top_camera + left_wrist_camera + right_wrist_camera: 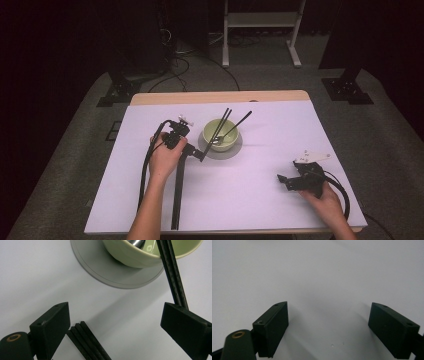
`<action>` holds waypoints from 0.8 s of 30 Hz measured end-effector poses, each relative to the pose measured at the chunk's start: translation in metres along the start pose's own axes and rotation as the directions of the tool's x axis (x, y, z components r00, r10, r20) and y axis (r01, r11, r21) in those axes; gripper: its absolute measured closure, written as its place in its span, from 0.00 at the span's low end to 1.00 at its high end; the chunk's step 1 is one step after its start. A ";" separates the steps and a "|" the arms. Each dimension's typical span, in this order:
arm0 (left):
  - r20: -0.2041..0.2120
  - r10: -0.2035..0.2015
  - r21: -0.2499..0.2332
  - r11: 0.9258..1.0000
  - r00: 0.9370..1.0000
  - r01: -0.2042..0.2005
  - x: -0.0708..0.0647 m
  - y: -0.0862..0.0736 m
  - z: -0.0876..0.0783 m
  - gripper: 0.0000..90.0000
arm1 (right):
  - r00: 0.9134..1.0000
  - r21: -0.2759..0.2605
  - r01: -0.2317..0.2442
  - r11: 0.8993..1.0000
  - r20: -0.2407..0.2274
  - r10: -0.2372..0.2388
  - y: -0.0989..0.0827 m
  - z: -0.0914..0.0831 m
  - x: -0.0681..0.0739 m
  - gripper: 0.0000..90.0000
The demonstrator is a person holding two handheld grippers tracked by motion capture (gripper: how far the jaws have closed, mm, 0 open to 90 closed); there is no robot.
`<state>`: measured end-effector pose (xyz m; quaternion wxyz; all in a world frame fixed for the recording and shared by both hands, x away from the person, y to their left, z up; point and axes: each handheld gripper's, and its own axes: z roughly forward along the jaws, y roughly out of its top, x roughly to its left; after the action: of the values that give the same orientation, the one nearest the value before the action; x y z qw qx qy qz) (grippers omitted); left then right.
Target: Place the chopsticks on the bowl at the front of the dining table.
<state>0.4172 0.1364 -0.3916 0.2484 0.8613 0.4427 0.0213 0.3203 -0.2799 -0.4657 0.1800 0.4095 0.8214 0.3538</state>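
Pale green, the bowl (222,134) sits on a grey plate (234,150) at the table's (260,195) middle, holding 3 black sticks (224,123) and something shiny. Just left, the left gripper (197,153) gapes wide, holding nothing, probably ready for another stick (88,341) lying beneath it. The right gripper (283,181) rests near right, wide open, empty.

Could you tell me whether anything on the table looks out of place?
Yes: black chopsticks stand propped in the green bowl, jutting past its rim, while more long black sticks lie flat on the table beside the left gripper.
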 end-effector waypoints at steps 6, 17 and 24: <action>-0.018 -0.020 -0.023 1.000 1.000 0.020 0.006 0.004 -0.010 0.09 | 1.000 0.000 0.000 1.000 0.000 0.000 0.000 0.000 0.000 0.17; -0.010 -0.056 -0.103 0.993 0.998 0.055 0.013 0.043 -0.031 0.09 | 1.000 0.000 -0.001 1.000 0.000 0.001 0.000 0.000 0.000 0.17; -0.010 -0.051 -0.136 0.989 0.999 0.050 0.011 0.076 -0.034 0.09 | 1.000 -0.001 -0.002 1.000 -0.001 0.002 0.000 0.000 0.000 0.17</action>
<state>0.4726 0.1219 -0.3301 0.3039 0.8308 0.4635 0.0507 0.3203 -0.2798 -0.4657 0.1796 0.4100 0.8209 0.3547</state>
